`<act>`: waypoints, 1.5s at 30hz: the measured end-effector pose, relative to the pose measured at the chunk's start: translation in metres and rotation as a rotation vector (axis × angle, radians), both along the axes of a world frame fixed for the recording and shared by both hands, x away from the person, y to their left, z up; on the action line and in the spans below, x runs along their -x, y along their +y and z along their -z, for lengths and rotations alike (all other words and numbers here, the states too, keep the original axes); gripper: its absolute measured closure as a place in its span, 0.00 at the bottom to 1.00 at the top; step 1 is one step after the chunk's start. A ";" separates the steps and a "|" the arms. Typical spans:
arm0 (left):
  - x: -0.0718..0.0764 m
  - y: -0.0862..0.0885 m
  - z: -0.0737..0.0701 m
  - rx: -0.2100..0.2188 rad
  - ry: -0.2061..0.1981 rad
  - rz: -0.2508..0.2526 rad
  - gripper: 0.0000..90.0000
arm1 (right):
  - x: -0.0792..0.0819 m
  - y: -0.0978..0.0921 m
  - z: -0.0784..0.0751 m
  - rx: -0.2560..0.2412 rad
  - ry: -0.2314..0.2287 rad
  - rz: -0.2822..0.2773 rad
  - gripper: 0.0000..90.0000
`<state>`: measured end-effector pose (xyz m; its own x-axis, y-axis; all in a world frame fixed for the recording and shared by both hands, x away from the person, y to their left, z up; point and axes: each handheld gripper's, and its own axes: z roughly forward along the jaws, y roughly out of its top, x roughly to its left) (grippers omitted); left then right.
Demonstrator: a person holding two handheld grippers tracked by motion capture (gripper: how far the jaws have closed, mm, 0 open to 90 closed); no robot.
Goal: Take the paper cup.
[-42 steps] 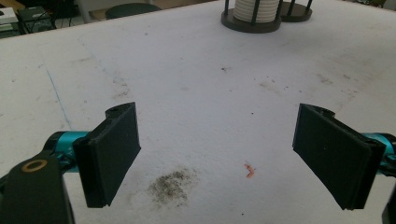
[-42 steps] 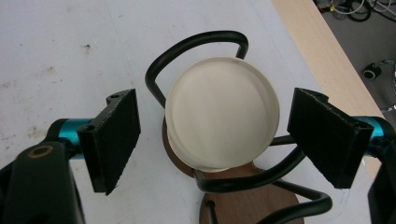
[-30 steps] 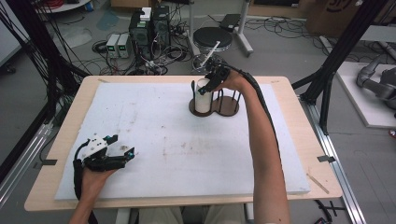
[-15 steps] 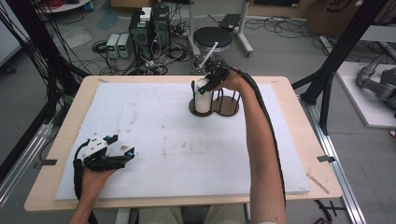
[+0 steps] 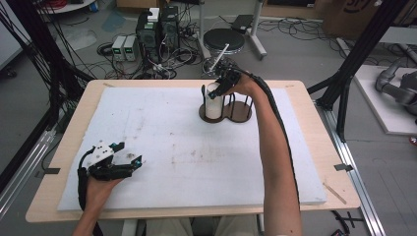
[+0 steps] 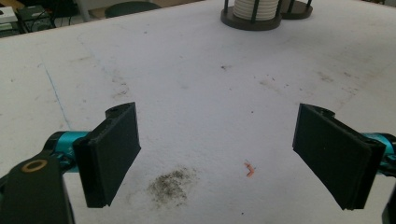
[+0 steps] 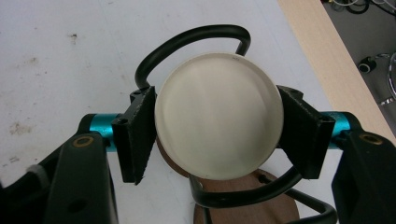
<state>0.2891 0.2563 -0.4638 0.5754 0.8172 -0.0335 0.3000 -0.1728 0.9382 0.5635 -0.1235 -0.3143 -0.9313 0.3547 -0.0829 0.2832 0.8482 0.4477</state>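
The right gripper (image 7: 217,135) hangs straight over the coaster stack (image 5: 213,102) in the left bay of the wire rack (image 5: 226,105), at the far middle of the tabletop (image 5: 162,137). Its fingers (image 7: 137,133) flank the top coaster (image 7: 218,122) on opposite edges, touching or nearly so; whether they grip it I cannot tell. The stack's axis stands upright, so any lift should go straight up between the wires. The left gripper (image 6: 229,154), wide open and empty, rests near left, well apart.
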 end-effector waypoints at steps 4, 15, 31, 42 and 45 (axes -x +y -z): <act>0.000 0.000 0.000 -0.002 0.001 -0.001 0.16 | 0.000 -0.001 -0.003 -0.007 -0.005 0.002 0.39; 0.000 -0.001 0.000 -0.002 0.003 -0.002 0.16 | 0.003 -0.003 -0.013 -0.036 -0.020 0.018 0.41; -0.002 -0.002 0.000 -0.017 0.017 -0.005 0.16 | 0.016 -0.014 -0.062 -0.158 -0.097 0.053 0.42; -0.002 -0.003 0.000 -0.022 0.014 -0.003 0.16 | 0.025 -0.019 -0.099 -0.184 -0.149 0.052 0.42; -0.001 -0.003 0.000 -0.024 0.014 -0.001 0.16 | 0.026 -0.022 -0.100 -0.172 -0.148 0.063 0.42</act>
<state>0.2905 0.2532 -0.4639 0.5741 0.8185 -0.0215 0.3130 -0.1951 0.9295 0.5374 -0.1451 -0.2145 -0.8891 0.4322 -0.1507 0.2533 0.7387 0.6246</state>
